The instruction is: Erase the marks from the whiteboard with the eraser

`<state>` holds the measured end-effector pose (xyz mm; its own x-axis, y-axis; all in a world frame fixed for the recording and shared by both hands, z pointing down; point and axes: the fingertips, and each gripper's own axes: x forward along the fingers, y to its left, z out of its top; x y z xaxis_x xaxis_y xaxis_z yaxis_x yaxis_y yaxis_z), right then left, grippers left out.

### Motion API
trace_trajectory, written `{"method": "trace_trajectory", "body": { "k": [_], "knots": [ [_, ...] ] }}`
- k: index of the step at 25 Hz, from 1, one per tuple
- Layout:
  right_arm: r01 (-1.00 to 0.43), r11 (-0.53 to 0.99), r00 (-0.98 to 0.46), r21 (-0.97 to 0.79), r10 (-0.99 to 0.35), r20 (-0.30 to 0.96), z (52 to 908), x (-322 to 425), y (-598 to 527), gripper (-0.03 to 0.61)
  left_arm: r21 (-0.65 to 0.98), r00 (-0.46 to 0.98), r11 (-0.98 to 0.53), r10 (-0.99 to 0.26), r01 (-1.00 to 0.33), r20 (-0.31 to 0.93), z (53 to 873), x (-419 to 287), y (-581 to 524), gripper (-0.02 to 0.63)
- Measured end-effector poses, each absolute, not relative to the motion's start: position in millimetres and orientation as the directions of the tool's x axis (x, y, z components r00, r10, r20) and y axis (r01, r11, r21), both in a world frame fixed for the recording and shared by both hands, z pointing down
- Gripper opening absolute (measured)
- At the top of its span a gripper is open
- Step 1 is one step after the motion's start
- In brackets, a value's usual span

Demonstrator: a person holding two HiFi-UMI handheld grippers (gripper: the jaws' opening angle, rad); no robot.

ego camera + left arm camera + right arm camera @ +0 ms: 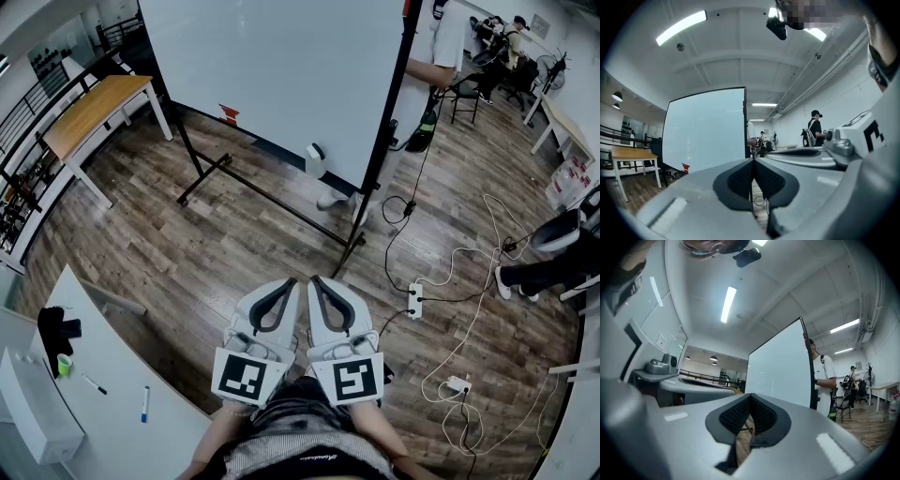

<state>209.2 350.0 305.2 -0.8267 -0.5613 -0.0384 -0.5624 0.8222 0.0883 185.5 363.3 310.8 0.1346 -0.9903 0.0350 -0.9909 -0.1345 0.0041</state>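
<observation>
While left hand-held gripper (292, 283), right hand-held gripper (315, 281) closed, empty, whiteboard (281, 75) plain white, black-framed.

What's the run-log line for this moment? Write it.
left tool: shut, empty | right tool: shut, empty | whiteboard: ahead, untouched | erasing: not started

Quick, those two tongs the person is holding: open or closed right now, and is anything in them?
Left tongs: closed, holding nothing.
Right tongs: closed, holding nothing.
</observation>
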Motion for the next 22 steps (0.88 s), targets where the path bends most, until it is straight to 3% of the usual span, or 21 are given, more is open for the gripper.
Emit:
{"method": "trace_trajectory", "body": {
  "k": [17,22],
  "knots": [
    [-0.573,0.818,-0.820,0.054,-0.573,-0.020,321.6,220.3,308.9,0.003,0.026,0.060,-0.058,-0.997,-0.998,0.044,327.4,171.6,339.2,0.000],
    [-0.594,0.801,-0.804,0.070,-0.594,-0.020,326.9,200.6,274.7,0.003,0.023,0.102,-0.102,-0.994,-0.995,0.028,332.7,152.4,302.1,0.000]
  ]
}}
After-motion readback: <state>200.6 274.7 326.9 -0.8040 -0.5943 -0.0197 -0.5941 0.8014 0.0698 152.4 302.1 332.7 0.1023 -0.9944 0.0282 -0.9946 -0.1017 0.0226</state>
